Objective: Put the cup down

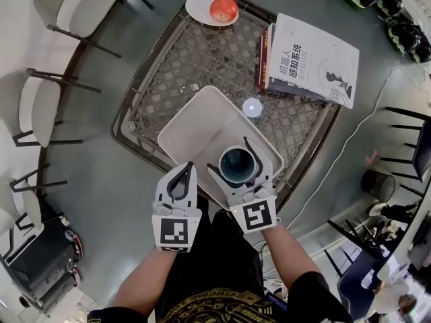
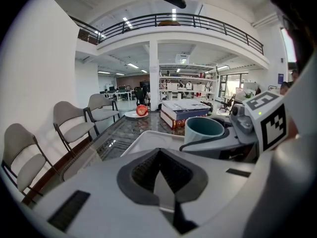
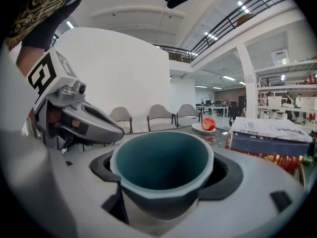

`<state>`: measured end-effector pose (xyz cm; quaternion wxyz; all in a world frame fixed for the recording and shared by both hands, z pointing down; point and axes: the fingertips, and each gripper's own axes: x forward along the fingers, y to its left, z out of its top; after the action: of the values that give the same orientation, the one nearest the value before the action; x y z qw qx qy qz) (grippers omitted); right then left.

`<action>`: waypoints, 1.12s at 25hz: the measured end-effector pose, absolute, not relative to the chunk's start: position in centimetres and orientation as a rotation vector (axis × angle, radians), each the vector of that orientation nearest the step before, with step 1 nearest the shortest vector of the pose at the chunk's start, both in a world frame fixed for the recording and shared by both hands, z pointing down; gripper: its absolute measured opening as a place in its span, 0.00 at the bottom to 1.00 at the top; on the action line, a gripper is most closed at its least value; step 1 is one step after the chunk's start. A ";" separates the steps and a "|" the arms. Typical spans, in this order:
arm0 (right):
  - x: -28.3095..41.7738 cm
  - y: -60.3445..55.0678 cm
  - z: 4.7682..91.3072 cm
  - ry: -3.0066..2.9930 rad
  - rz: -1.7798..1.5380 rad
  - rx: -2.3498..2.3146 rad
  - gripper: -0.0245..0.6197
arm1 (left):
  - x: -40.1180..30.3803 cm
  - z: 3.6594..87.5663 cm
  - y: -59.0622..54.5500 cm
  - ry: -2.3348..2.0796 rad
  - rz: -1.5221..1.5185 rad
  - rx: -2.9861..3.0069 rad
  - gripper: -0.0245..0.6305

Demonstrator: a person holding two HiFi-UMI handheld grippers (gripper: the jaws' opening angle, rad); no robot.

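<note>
A teal cup (image 1: 237,165) stands upright in the near right corner of a white tray (image 1: 195,123) on the table. My right gripper (image 1: 229,157) has its jaws around the cup, one on each side, and they do not look pressed against its wall. In the right gripper view the cup (image 3: 161,167) fills the space between the black pads (image 3: 230,170). My left gripper (image 1: 185,169) sits just left of it over the tray's near edge, shut and empty. The left gripper view shows its own jaws (image 2: 158,152) meeting, with the cup (image 2: 203,129) and tray (image 2: 148,140) beyond.
The tray lies on a glass-topped wicker table (image 1: 155,66). At the far edge a red apple (image 1: 223,9) rests on a white plate. Stacked books (image 1: 313,59) lie at the right, and a small round white lid (image 1: 252,106) is beside the tray. Chairs (image 1: 81,9) stand at the left.
</note>
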<state>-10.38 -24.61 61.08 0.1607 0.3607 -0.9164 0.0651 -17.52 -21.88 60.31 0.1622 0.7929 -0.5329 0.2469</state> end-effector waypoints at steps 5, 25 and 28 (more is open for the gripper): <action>-10.3 -24.7 61.1 -2.620 0.199 1.047 0.68 | -17.6 59.9 -22.0 -1.523 0.702 2.267 0.03; -9.3 -24.0 59.3 -2.617 0.233 1.034 0.75 | -16.5 56.8 -22.9 -1.523 0.666 2.312 0.03; -8.9 -23.6 58.3 -2.610 0.228 1.033 0.75 | -16.2 55.8 -23.2 -1.521 0.654 2.326 0.03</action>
<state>-8.93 -23.59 58.29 0.1619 0.3618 -0.9146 0.0799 -16.17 -23.17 55.82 0.1426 0.8063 -0.5274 0.2268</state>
